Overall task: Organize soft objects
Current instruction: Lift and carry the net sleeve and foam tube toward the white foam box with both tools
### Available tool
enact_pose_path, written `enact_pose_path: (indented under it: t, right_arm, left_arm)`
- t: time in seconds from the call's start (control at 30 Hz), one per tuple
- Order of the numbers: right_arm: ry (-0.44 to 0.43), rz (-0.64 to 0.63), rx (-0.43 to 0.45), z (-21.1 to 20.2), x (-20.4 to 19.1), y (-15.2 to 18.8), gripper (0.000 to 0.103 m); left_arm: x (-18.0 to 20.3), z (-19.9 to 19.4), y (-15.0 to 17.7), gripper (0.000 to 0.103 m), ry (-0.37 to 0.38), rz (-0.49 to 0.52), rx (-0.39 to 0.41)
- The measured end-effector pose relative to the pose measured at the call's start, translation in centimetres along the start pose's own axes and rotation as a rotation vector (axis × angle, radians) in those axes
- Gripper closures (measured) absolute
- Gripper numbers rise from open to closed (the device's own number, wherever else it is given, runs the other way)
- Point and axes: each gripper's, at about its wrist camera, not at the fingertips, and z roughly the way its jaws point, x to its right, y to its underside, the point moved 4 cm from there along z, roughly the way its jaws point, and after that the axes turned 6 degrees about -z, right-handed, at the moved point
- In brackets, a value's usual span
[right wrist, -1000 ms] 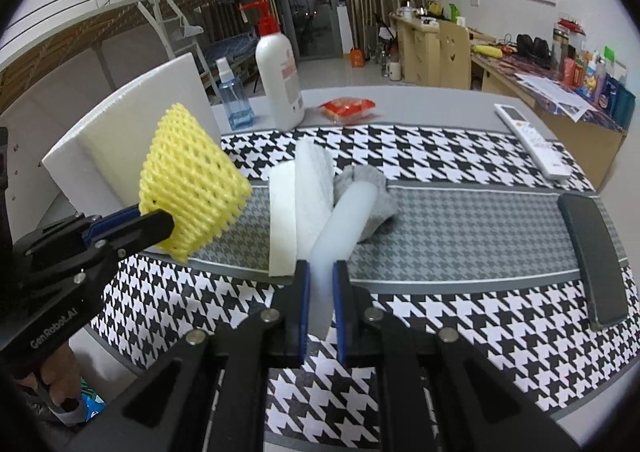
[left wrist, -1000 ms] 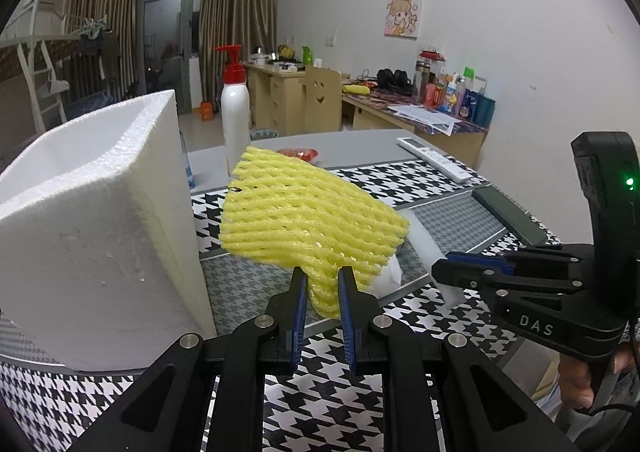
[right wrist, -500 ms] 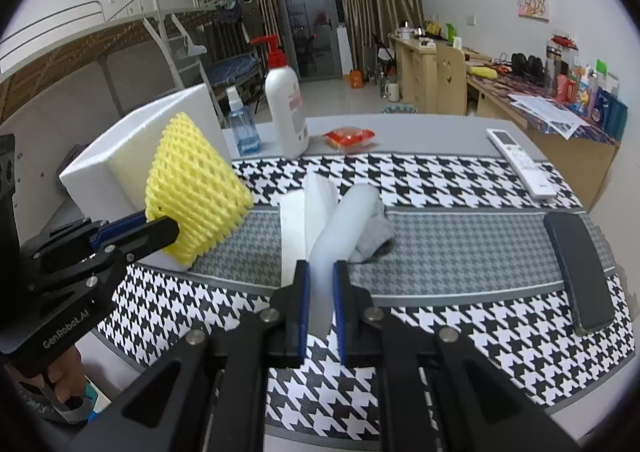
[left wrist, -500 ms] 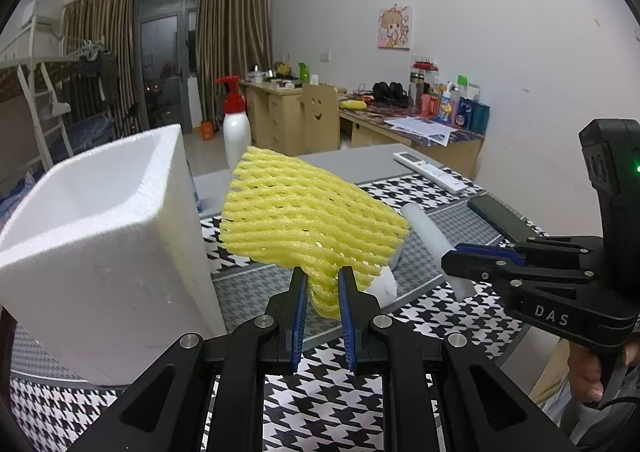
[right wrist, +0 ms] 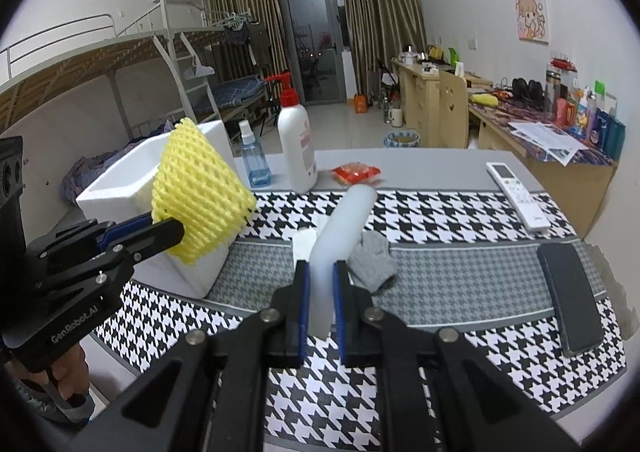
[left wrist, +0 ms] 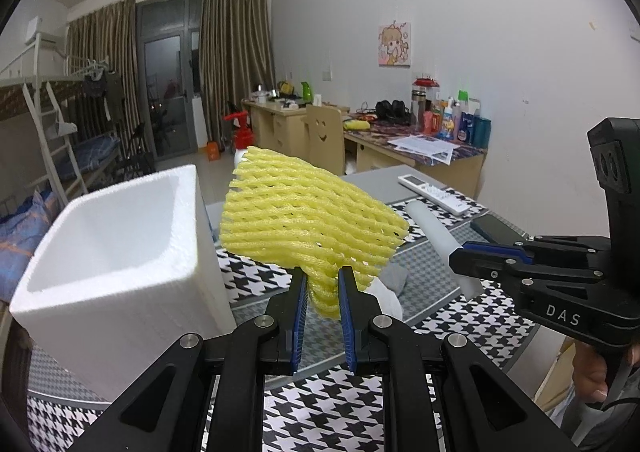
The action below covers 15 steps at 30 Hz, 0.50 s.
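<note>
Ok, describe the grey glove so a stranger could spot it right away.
Start at the white foam box at the table's left end, then follow the grey houndstooth strip of the tablecloth rightwards. The grey glove lies flat on that strip, just right of the white foam tube held by the right hand-held gripper. It is the only knitted grey item; its neighbours are white or yellow.

- Table: grey top, spread with a black-and-white houndstooth cloth.
- On it: white foam box, blue spray bottle, white pump bottle, red snack packet, remote control, black phone, grey glove, white folded sheet.
</note>
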Motion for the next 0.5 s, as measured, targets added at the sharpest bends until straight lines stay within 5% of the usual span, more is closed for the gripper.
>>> enact_pose_path:
  t: [0.5]
  right_arm:
    - [0.002,-0.032,0.067,-1.3,-0.4,-1.8,0.089]
  left_arm:
    - [-0.5,-1.2,-2.0,0.086,-0.008,-0.007,0.057]
